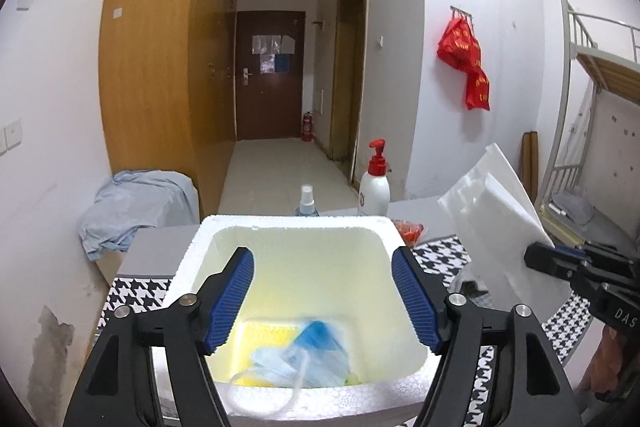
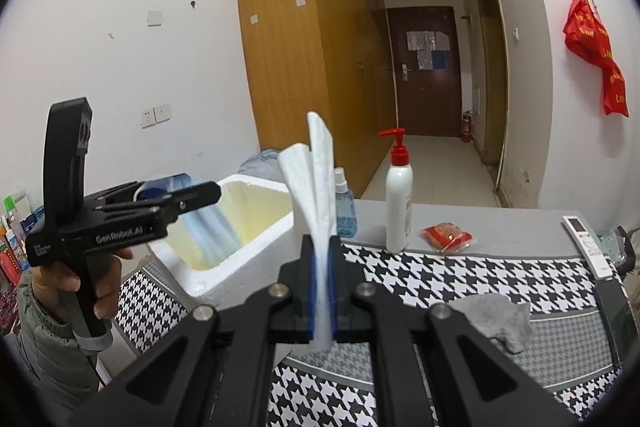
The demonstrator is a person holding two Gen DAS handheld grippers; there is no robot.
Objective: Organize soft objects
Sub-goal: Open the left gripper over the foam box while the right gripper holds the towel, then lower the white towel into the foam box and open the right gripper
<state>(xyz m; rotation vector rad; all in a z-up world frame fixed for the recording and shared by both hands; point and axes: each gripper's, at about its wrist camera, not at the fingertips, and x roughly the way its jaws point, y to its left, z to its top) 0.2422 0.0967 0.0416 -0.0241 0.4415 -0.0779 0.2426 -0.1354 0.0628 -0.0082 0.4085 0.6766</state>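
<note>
1. While hovering over the foam box (image 1: 192,259), left gripper (image 1: 322,297) spread wide, empty; blue face mask (image 1: 304,359) lying inside
2. Right gripper (image 2: 322,293) clenched on white foam sheet (image 2: 316,187), upright beside box
3. Next, probably: carry sheet over, lower, release

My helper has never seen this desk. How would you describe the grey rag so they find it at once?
Start at the black-and-white houndstooth table mat. Near its front right part lies a crumpled grey felt-like cloth, flat on the mat. It is the only grey, soft item there; the white pump bottle with red top and red snack packet stand farther back.
</note>
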